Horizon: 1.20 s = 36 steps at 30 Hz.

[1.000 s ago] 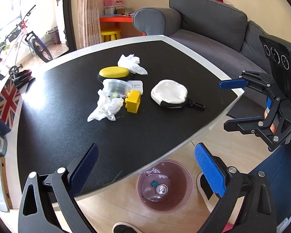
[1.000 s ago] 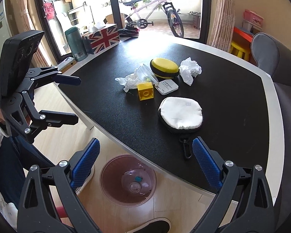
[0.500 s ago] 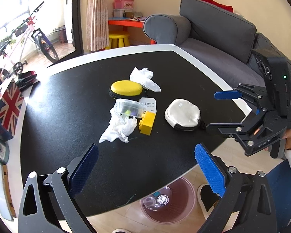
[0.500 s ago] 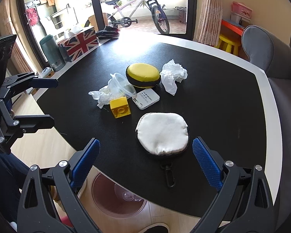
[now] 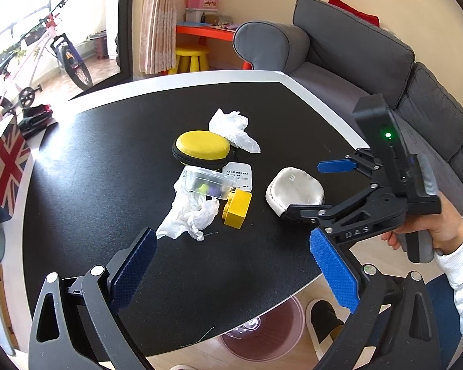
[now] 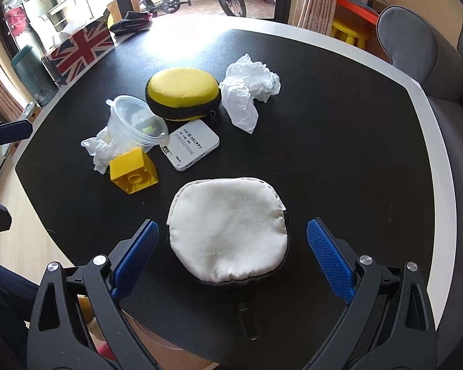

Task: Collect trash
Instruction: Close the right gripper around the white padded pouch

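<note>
Item: approach stage, nothing collected yet.

- My left gripper (image 5: 230,265): jaws spread wide, empty, hovering at the table's (image 5: 77,185) near edge.
- My right gripper (image 6: 231,257): jaws wide, empty, straddling the white pouch (image 6: 228,228) without touching it.
- Trash: crumpled tissue (image 5: 191,215) at 12 o'clock from my left gripper, touching the yellow block (image 5: 236,208); second tissue (image 6: 250,92) at 12 o'clock beyond the pouch.
- Bin (image 5: 262,330): on the floor at 6 o'clock, under the table edge.
- Next, I judge: lower the left gripper over the near tissue, close, carry to the bin.
- Writing: card (image 6: 189,145) digits, partly legible; "DAS" on the right gripper's frame.
</note>
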Each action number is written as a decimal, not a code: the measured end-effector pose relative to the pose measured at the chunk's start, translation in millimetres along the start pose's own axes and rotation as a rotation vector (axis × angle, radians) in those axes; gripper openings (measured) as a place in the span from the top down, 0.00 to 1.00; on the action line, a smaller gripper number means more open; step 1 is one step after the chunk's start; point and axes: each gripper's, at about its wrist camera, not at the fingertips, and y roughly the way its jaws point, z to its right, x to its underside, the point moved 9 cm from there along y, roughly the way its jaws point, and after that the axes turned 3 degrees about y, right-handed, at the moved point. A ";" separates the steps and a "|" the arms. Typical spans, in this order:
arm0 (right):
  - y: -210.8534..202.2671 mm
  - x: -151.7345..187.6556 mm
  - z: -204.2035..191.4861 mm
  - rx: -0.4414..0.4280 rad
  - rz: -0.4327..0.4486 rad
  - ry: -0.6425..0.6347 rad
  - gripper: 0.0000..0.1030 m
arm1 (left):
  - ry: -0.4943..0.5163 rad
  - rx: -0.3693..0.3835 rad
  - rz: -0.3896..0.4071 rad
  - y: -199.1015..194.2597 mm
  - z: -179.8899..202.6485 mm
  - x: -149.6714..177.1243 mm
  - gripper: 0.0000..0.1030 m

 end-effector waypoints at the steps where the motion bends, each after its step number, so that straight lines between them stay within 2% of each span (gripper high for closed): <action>1: 2.4 -0.2 -0.1 -0.001 -0.005 0.003 0.07 | -0.004 0.002 -0.001 0.8 -0.8 -0.2 0.07; 12: 23.2 2.7 -4.1 0.025 -0.069 -0.015 0.06 | -0.026 -0.010 -0.025 13.2 -12.3 -3.3 0.07; 18: 24.8 1.3 -5.8 0.023 -0.069 -0.025 0.06 | -0.020 -0.015 -0.030 16.6 -14.2 -3.7 0.07; 29: 17.1 0.7 -9.9 0.014 -0.051 -0.042 0.18 | -0.049 -0.020 -0.035 17.6 -17.7 -8.7 0.07; 36: -3.0 -2.0 -8.3 0.011 -0.010 -0.035 0.19 | -0.122 -0.036 -0.073 23.2 -23.9 -10.9 0.07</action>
